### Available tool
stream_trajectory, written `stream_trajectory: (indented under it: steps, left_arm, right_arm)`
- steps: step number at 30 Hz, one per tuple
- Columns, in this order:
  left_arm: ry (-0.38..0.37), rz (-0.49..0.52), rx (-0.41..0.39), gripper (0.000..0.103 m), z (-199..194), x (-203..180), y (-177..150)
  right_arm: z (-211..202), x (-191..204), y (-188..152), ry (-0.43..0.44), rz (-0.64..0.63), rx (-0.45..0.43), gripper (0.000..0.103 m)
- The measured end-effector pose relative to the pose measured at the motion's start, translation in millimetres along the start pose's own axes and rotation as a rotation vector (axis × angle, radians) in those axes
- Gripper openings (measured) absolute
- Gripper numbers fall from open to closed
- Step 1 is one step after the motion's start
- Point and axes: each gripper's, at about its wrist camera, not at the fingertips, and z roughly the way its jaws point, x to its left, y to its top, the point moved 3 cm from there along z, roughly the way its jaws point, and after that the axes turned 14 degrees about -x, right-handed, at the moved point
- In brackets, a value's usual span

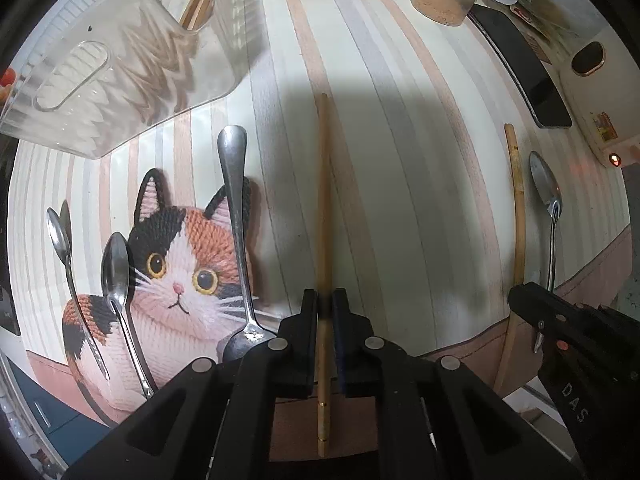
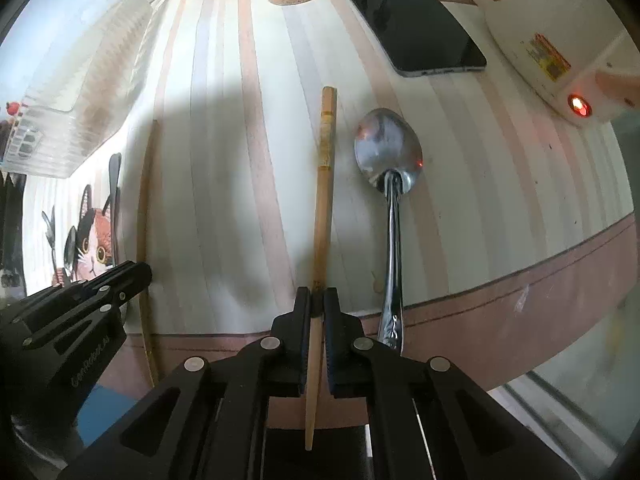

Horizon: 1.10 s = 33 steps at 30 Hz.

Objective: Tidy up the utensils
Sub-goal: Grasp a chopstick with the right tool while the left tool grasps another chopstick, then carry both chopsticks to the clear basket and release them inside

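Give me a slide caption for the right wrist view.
Right gripper clamps a wooden chopstick beside a steel spoon on the striped tablecloth.

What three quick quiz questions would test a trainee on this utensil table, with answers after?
1. True or false: the left gripper is shut on a chopstick.
2. What lies just right of the right gripper's chopstick? A) a fork B) a spoon C) a knife
3. How many spoons lie across the cat mat in the left wrist view?

Key:
1. True; the pads press it.
2. B; its bowl points away from the gripper, toward the phone.
3. Three, one reversed with its handle toward the clear bin.
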Motion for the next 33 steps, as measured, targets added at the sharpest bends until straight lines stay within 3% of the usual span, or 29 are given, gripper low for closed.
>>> stream_trajectory:
  steps: [2,4,11,15,20,25,29,33]
  left_arm:
    - [0.001,-0.006,-0.002,0.006,0.5,-1.0,-0.2]
    - [0.004,-0.003,-0.006,0.006,4.7,-26.0,-9.5]
    - [-0.001,0.025,-0.034,0.004,-2.6,-33.9,-6.4]
    - [-0.016,0.044,-0.11,0.004,-32.9,-39.3,6.9]
    - [-0.055,0.02,-0.231,0.004,-87.2,-36.1,40.7]
    - [-0.111,-0.067,-0.328,0.004,-139.2,-4.9,85.8]
    - [-0.139,-0.143,-0.375,0.004,-166.9,40.5,127.2]
    - [-0.096,-0.188,-0.4,0.005,-171.6,93.8,161.3]
  right_arm:
    - [3.6,5.2,7.4,-0.013,-0.013,0.001,0.006]
    - [3.4,8.1,9.9,-0.021,-0.018,0.002,0.006]
    - [6.5,31.2,9.0,-0.018,0.005,-0.009,0.006]
    - [-13.5,25.0,14.0,0.02,0.042,-0.042,0.006]
    - [-58.9,26.0,44.3,0.079,0.072,-0.122,0.006]
    - [-103.6,45.8,93.0,0.163,0.057,-0.209,0.006]
    - [-129.2,85.8,143.0,0.241,0.008,-0.273,0.006]
    - [-132.6,141.5,189.7,0.321,-0.035,-0.281,0.006]
